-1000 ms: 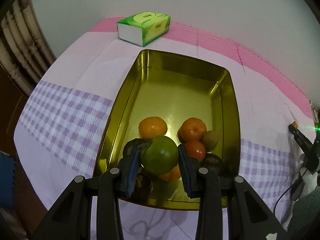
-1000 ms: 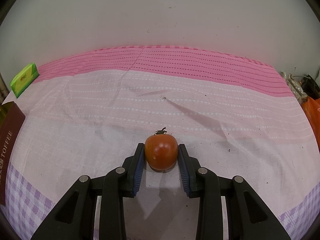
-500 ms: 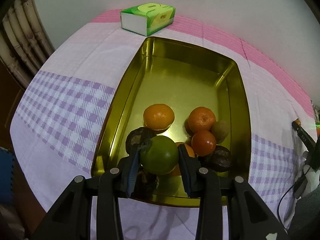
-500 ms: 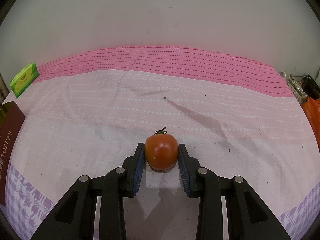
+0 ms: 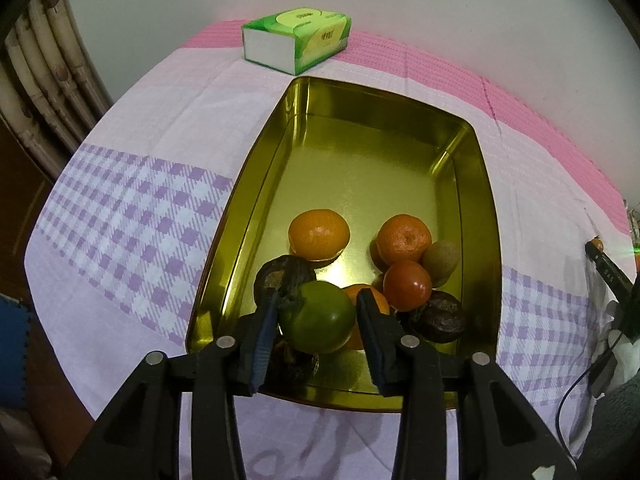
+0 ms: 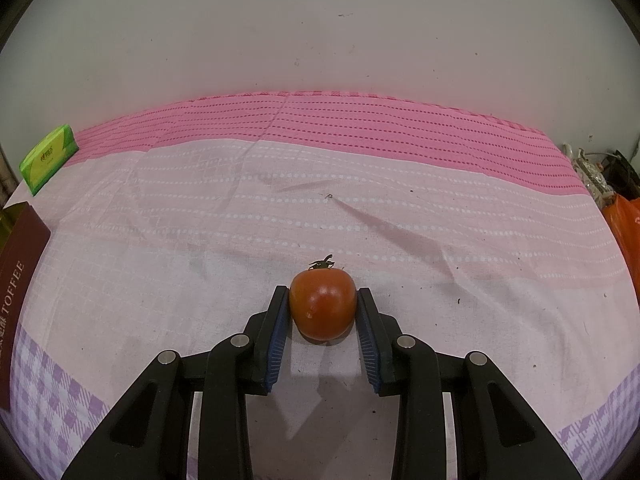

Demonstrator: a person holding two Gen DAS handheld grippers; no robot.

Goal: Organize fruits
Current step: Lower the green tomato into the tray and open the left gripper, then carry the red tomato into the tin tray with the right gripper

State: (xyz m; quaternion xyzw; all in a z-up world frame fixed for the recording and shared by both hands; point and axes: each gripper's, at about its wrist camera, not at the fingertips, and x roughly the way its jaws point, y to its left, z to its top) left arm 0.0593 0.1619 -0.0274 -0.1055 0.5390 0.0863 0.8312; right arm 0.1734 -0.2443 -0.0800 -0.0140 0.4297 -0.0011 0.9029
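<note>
My left gripper (image 5: 317,320) is shut on a green tomato (image 5: 317,322) and holds it above the near end of a gold metal tray (image 5: 262,184). In the tray lie two oranges (image 5: 319,234) (image 5: 403,239), a red tomato (image 5: 408,285), a kiwi (image 5: 441,257), dark brown fruits (image 5: 440,320) and another orange fruit (image 5: 370,296) partly hidden behind the fingers. My right gripper (image 6: 323,312) is shut on a red tomato (image 6: 323,308) that rests on the cloth.
A green tissue pack (image 5: 296,40) lies beyond the tray's far end; it also shows at far left in the right wrist view (image 6: 48,158). A maroon toffee lid (image 6: 16,276) lies at the left edge. Cables (image 5: 612,304) and an orange bag (image 6: 626,224) sit at right.
My left gripper with the green tomato has pulled back and risen, so the tray shows farther down the view. The right gripper and red tomato have not moved.
</note>
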